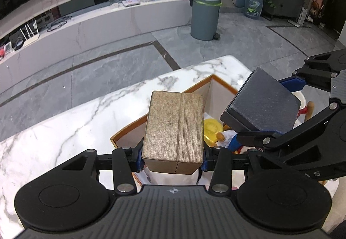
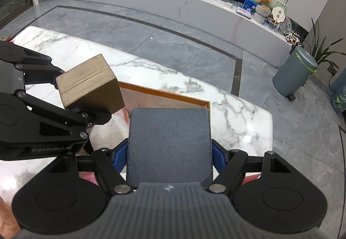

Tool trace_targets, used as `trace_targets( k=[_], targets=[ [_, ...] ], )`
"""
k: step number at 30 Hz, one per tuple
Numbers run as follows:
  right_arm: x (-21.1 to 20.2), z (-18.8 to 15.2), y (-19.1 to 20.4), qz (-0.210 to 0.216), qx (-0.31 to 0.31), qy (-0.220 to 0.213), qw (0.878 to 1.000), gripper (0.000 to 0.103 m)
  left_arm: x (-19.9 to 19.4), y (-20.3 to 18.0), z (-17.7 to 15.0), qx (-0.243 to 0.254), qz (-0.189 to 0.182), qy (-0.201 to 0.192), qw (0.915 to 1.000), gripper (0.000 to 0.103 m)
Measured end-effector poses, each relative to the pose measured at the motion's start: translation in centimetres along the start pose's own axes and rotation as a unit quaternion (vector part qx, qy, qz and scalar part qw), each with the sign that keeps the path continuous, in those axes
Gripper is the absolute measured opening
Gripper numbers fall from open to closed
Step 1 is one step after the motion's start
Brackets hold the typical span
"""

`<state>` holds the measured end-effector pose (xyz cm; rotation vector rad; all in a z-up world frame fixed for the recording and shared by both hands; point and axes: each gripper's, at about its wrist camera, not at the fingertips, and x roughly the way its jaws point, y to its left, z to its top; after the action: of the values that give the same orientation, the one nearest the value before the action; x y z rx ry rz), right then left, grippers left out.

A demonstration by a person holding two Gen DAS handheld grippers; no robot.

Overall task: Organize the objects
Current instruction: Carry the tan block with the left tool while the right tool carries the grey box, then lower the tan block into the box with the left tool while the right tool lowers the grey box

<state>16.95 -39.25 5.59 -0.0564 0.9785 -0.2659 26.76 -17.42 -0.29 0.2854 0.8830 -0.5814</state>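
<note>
White marble counter (image 1: 64, 126) over grey tiled floor. Left wrist view: left claw (image 1: 173, 157) clamped on a tan block (image 1: 174, 126), blue pads against its two sides, block held above the near corner of an orange-rimmed box (image 1: 127, 130); yellow toy (image 1: 213, 128) in the box just right of the claw; right claw (image 1: 259, 109) off to the right, carrying a dark grey block (image 1: 262, 101). Right wrist view: right claw (image 2: 169, 152) clamped on the dark grey block (image 2: 169, 146), box rim (image 2: 164, 92) just ahead; left claw (image 2: 64, 96) with the tan block (image 2: 89, 84) to the left.
</note>
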Motion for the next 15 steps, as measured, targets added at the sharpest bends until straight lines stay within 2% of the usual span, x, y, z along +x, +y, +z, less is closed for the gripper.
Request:
trace_targets(
  k=[15],
  targets=[
    [7.6, 0.0, -0.1, 0.008, -0.007, 0.034, 0.999, 0.076, 5.3, 1.0, -0.8, 0.015, 0.000, 0.043, 0.9990, 0.052]
  ],
)
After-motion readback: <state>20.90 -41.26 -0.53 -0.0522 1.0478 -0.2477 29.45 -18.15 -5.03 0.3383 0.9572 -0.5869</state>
